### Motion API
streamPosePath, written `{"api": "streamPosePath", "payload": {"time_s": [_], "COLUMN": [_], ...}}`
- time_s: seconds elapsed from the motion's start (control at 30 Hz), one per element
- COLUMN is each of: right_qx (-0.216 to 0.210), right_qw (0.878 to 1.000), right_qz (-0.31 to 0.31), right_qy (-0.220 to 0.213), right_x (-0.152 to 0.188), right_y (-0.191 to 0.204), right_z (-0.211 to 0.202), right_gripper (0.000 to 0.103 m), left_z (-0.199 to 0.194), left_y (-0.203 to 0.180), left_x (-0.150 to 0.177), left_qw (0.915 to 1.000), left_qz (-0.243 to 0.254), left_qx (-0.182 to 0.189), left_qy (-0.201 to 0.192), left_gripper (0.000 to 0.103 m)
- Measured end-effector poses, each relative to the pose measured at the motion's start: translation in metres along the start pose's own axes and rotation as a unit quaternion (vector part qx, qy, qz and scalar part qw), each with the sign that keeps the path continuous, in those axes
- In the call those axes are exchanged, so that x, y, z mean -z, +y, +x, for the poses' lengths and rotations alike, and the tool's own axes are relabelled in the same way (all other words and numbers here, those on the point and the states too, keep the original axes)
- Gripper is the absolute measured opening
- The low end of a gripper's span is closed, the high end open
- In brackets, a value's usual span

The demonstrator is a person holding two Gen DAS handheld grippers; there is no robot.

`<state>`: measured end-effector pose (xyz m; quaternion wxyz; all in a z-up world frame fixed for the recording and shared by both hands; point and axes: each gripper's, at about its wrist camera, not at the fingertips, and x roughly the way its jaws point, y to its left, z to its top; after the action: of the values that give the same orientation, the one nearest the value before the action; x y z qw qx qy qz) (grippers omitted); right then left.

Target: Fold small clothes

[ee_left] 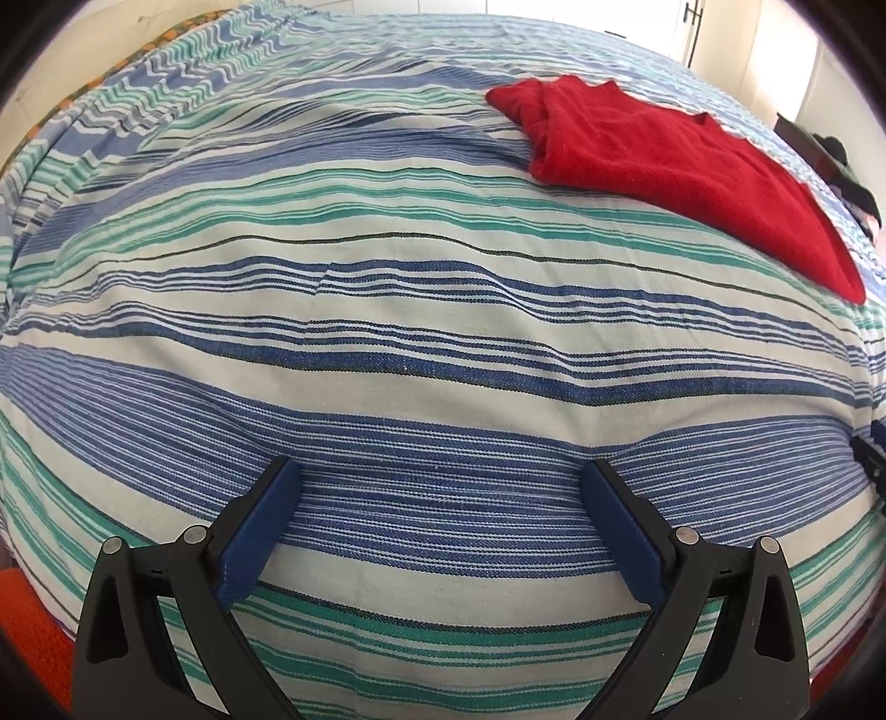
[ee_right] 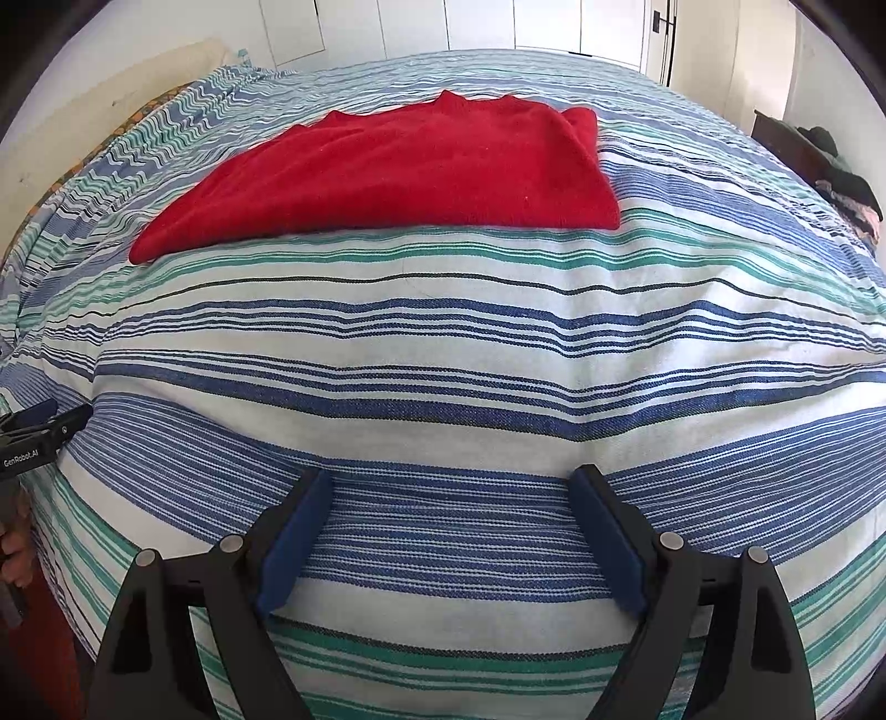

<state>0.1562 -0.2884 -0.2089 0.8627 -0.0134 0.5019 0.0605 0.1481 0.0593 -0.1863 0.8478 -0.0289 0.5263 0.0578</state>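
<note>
A red garment [ee_left: 664, 160] lies folded flat on the striped bed cover [ee_left: 387, 310], far right in the left wrist view. In the right wrist view the red garment [ee_right: 398, 171] lies ahead in the middle of the bed cover [ee_right: 470, 343]. My left gripper [ee_left: 440, 476] is open and empty, low over the cover near the bed's front edge. My right gripper [ee_right: 451, 482] is open and empty too, well short of the garment. The left gripper also shows at the left edge of the right wrist view [ee_right: 39, 429].
A dark pile of clothes [ee_right: 841, 177] sits past the bed's right side. White closet doors [ee_right: 498, 22] stand behind the bed. An orange patterned fabric [ee_left: 177, 33] shows at the bed's far left edge.
</note>
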Motion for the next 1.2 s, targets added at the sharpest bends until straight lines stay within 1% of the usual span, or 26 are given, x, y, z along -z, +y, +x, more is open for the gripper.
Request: {"api": "streamPosePath", "payload": {"time_s": [0.03, 0.07, 0.13, 0.2, 0.23, 0.3, 0.37, 0.43, 0.5, 0.6, 0.67, 0.7, 0.73, 0.8, 0.93, 0.97, 1.0, 1.1, 1.2], "right_qx": [-0.002, -0.004, -0.007, -0.009, -0.009, -0.008, -0.01, -0.014, -0.014, -0.013, -0.013, -0.014, -0.014, -0.017, -0.023, -0.024, -0.025, -0.03, -0.032], "right_qw": [1.0, 1.0, 1.0, 1.0, 1.0, 1.0, 1.0, 1.0, 1.0, 1.0, 1.0, 1.0, 1.0, 0.999, 0.999, 0.999, 0.999, 0.999, 0.999], "right_qz": [0.001, 0.001, 0.001, 0.003, 0.004, 0.001, 0.0, -0.002, -0.004, -0.004, -0.004, -0.005, -0.005, -0.007, -0.008, -0.008, -0.008, -0.006, -0.006], "right_qy": [-0.001, -0.003, -0.009, -0.02, -0.024, -0.026, -0.022, -0.021, -0.024, -0.025, -0.027, -0.027, -0.027, -0.026, -0.025, -0.025, -0.025, -0.023, -0.021], "right_x": [0.0, 0.001, 0.003, 0.006, 0.007, 0.007, 0.005, 0.005, 0.006, 0.006, 0.007, 0.007, 0.007, 0.006, 0.006, 0.006, 0.006, 0.005, 0.005], "right_y": [0.0, -0.001, -0.002, -0.002, -0.002, -0.001, -0.001, -0.001, -0.001, 0.0, 0.0, 0.0, 0.0, 0.0, 0.0, 0.0, 0.0, -0.001, -0.001], "right_z": [0.0, -0.001, -0.002, -0.003, -0.003, -0.003, -0.003, -0.002, -0.003, -0.003, -0.002, -0.002, -0.002, -0.001, -0.001, -0.001, -0.001, -0.002, -0.001], "right_gripper": [0.088, 0.088, 0.088, 0.088, 0.088, 0.089, 0.09, 0.091, 0.091, 0.091, 0.092, 0.092, 0.093, 0.095, 0.098, 0.098, 0.098, 0.098, 0.099], "left_z": [-0.007, -0.016, -0.033, -0.04, -0.039, -0.026, -0.002, 0.028, 0.061, 0.095, 0.101, 0.102, 0.103, 0.09, 0.054, 0.044, 0.033, -0.002, -0.021], "left_y": [0.006, 0.013, 0.028, 0.033, 0.03, 0.02, 0.005, -0.01, -0.019, -0.022, -0.022, -0.021, -0.021, -0.02, -0.037, -0.045, -0.057, -0.112, -0.18], "left_x": [-0.005, -0.011, -0.03, -0.063, -0.082, -0.121, -0.155, -0.181, -0.198, -0.207, -0.21, -0.211, -0.214, -0.22, -0.234, -0.237, -0.241, -0.255, -0.264], "left_qw": [0.9997, 0.9982, 0.9897, 0.983, 0.9809, 0.9782, 0.9801, 0.9839, 0.9846, 0.9802, 0.9788, 0.9768, 0.9718, 0.972, 0.9809, 0.98, 0.9776, 0.9816, 0.9806], "left_qz": [-0.015, -0.038, -0.085, -0.108, -0.11, -0.102, -0.088, -0.081, -0.094, -0.124, -0.136, -0.137, -0.14, -0.143, -0.122, -0.118, -0.115, -0.065, -0.015], "left_qx": [0.016, 0.044, 0.115, 0.148, 0.159, 0.181, 0.177, 0.157, 0.139, 0.133, 0.137, 0.149, 0.172, 0.172, 0.138, 0.148, 0.168, 0.176, 0.194], "left_qy": [0.011, 0.011, -0.005, -0.014, -0.016, -0.004, 0.009, 0.025, 0.05, 0.078, 0.068, 0.069, 0.08, 0.073, 0.063, 0.06, 0.055, 0.032, 0.025], "left_gripper": [0.099, 0.098, 0.097, 0.097, 0.098, 0.098, 0.098, 0.097, 0.096, 0.082, 0.065, 0.03, 0.008, 0.007, 0.006, 0.005, 0.005, 0.005, 0.005]}}
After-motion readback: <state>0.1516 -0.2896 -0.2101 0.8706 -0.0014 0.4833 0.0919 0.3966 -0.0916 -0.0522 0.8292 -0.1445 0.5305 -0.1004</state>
